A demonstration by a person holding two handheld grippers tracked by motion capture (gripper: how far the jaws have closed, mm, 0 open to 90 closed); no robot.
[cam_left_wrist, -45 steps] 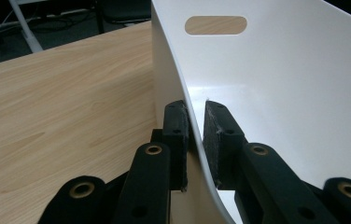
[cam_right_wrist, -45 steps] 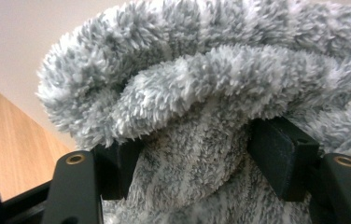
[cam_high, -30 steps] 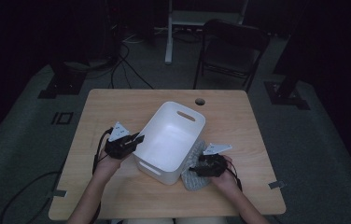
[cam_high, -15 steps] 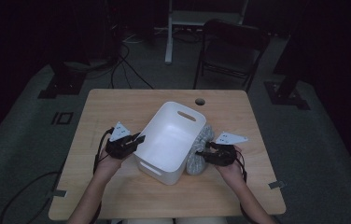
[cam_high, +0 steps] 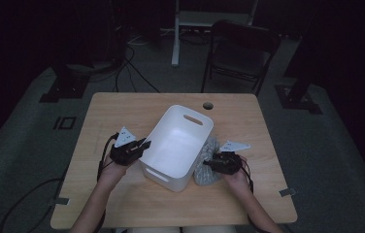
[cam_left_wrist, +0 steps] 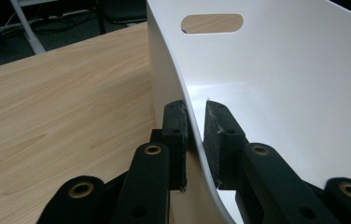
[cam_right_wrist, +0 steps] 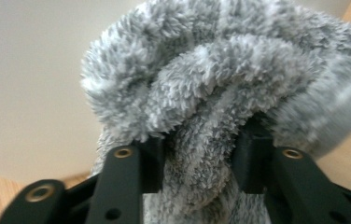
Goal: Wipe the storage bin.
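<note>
Grey fleece cloth (cam_high: 207, 165), bunched into a soft lump, lies on the desk (cam_high: 122, 109) pressed against the right-hand wall of the white bin (cam_high: 178, 145). A second ago it lay flatter near the bin's front corner, closer to the person; now it sits further back along the wall, heaped higher.

Right tongs (cam_high: 208, 165) have moved with it and now stand beside the bin's right wall. Their jaws have just been closing, and a thick fold of the cloth (cam_right_wrist: 201, 154) is between them; in the right gripper view the pile bulges over both pads, so the grip is on the fabric. Texture: deep, fuzzy nap, mottled grey and white, rolled folds.

Left tongs (cam_high: 144, 144) are unchanged from the earlier frames: jaws nearly together, pinching the bin's left rim, one pad (cam_left_wrist: 173, 140) outside the wall and one inside. The wall (cam_left_wrist: 276, 93) is thin, smooth, glossy plastic, curving at the corner, with an oval handle slot (cam_left_wrist: 212, 22) cut near the top.

Bin sits slantwise at mid-desk, rectangular with rounded corners. The desk is pale wood grain, with a round hole (cam_high: 207, 105) near its far edge.
</note>
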